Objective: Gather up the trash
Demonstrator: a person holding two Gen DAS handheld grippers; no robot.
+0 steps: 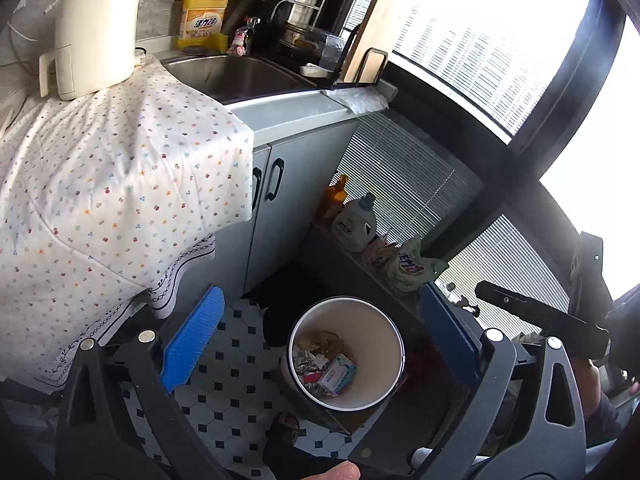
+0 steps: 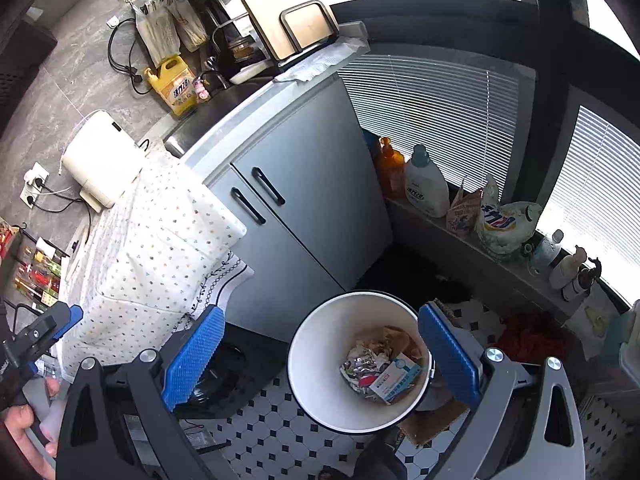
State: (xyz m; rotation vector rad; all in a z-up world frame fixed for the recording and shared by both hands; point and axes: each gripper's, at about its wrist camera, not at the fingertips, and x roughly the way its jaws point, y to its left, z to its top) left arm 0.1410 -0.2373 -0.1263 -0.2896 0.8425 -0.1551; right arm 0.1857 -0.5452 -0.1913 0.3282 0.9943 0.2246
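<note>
Fingers of both the left gripper (image 1: pixel 320 348) and right gripper (image 2: pixel 320 354) are hanging wide open and empty directly above the white bin (image 2: pixel 308 364) holding the trash (image 2: pixel 380 372).

The left gripper (image 1: pixel 322 344) pointed steeply downward, its blue ribbed pads spread wide with nothing between them. The right gripper (image 2: pixel 320 354) tilted down likewise, its jaws standing fully apart and empty. In the right wrist view a bare hand (image 2: pixel 24 436) at 8 o'clock clasped the black handle of the left gripper.
</note>
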